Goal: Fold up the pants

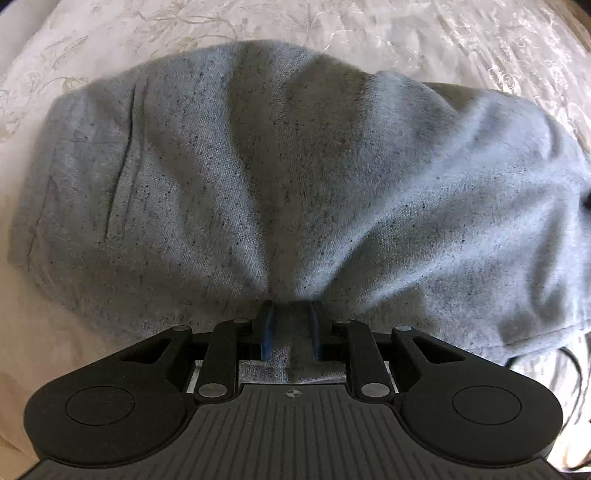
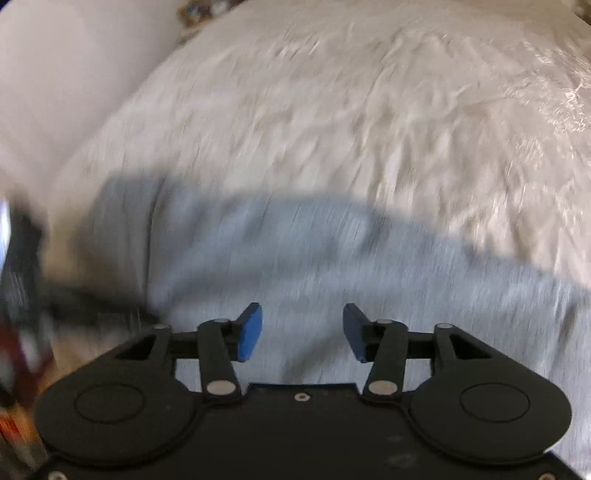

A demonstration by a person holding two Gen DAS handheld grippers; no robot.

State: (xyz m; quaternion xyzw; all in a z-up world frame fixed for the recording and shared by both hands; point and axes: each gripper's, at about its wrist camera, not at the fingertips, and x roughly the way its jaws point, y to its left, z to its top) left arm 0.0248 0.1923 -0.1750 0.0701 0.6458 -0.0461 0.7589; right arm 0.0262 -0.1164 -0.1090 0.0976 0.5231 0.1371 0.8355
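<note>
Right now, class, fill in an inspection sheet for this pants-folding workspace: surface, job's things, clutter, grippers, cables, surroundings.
Surface: cream embroidered bedspread, wrinkled.
Job's things: grey pants lying bunched on the bedspread, creases fanning out from the pinch point.
Clutter: nothing seen on the bedspread.
Grippers: left gripper shut on a pinch of the pants; right gripper open above the pants, holding nothing.
Cables: dark cable at the right edge of the left wrist view.
Surroundings: right wrist view blurred; dark and reddish shapes at its left edge, unidentifiable.
</note>
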